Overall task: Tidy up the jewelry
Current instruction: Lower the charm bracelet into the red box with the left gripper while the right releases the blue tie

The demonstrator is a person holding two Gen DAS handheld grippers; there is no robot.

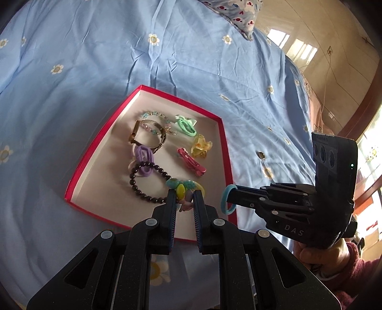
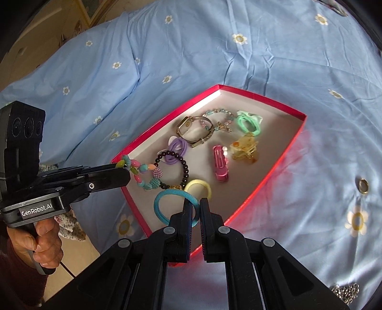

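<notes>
A red box (image 1: 226,152) (image 2: 262,100) with a white floor lies on the blue flowered sheet. In it are a gold watch (image 2: 194,130), a dark bead bracelet (image 1: 143,184), purple hair ties (image 1: 143,155), green hair ties (image 2: 248,122), a yellow claw clip (image 2: 243,149), a pink clip (image 1: 192,162) and a yellow hair tie (image 2: 198,181). My left gripper (image 1: 184,199) (image 2: 127,173) is shut on a colourful bead bracelet (image 1: 179,188) (image 2: 143,174) over the box's near edge. My right gripper (image 2: 196,205) (image 1: 230,199) is shut on a blue hair tie (image 2: 167,198) (image 1: 225,200) beside it.
A small gold ring (image 1: 261,155) (image 2: 363,186) lies on the sheet to the right of the box. A silver chain (image 2: 346,292) sits at the lower right. A patterned pillow (image 1: 238,16) lies far back. The bed's edge and a tiled floor (image 1: 322,47) are at the right.
</notes>
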